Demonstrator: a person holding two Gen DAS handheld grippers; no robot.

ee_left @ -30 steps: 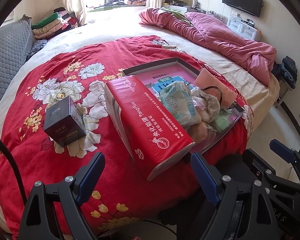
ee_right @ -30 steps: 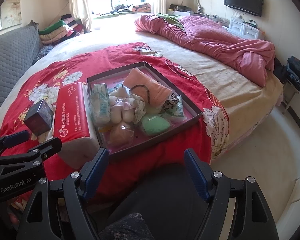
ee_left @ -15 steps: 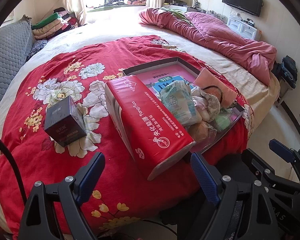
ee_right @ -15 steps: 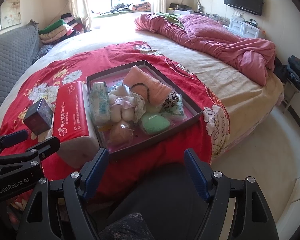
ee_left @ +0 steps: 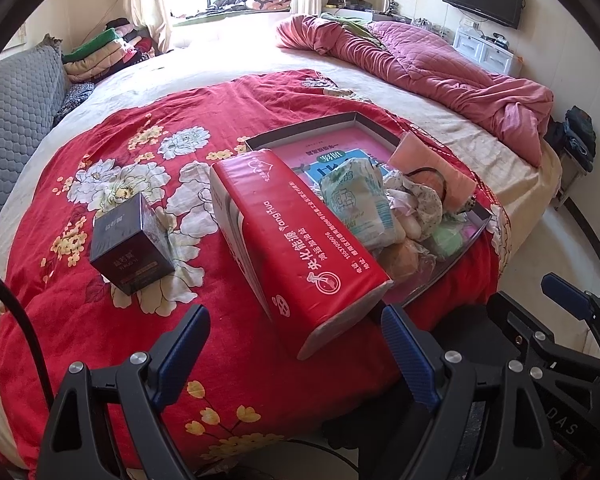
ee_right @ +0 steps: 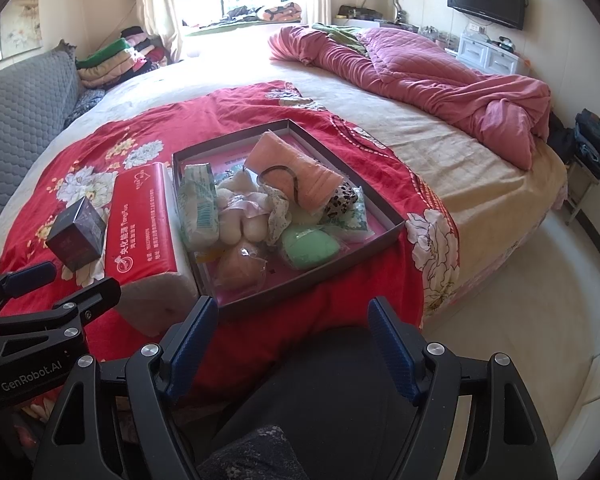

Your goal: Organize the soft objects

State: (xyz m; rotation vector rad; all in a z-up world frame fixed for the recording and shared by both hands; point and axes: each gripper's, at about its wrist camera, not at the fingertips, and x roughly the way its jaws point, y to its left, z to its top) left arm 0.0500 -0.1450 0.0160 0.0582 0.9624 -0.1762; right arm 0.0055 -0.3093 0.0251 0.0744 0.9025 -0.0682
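Views: the left wrist view looks past the tall side of the red tissue pack (ee_left: pixel 300 248), which hides much of the tray (ee_left: pixel 300 136). The right wrist view looks down into the tray (ee_right: pixel 380 236) and shows all the soft things in it.
Only in right view: the green sponge (ee_right: pixel 310 246), the spotted pouch (ee_right: pixel 342 200) and the peach puff (ee_right: pixel 240 266) show clearly here. A dark trouser leg (ee_right: pixel 320 392) sits under the right tool.
Only in left view: the pink printed floor of the tray (ee_left: pixel 324 148) shows behind the pile.
Left tool: the left tool (ee_left: pixel 296 348) has its blue fingers spread wide. It holds nothing and touches nothing. The red tissue pack is just ahead of it, and the dark box (ee_left: pixel 130 246) is ahead and to its left.
Right tool: the right tool (ee_right: pixel 294 342) is spread wide too, and empty. The tray is just ahead of it, on the red flowered blanket (ee_right: pixel 360 280).
Soft things: the pink towel roll (ee_right: pixel 296 176), the white tissue packet (ee_right: pixel 198 208) and the cream plush (ee_right: pixel 240 216) lie piled in the tray, ahead of the right tool.
Bed: the blanket lies on a big bed (ee_right: pixel 460 152), with a pink quilt (ee_right: pixel 440 80) far ahead.
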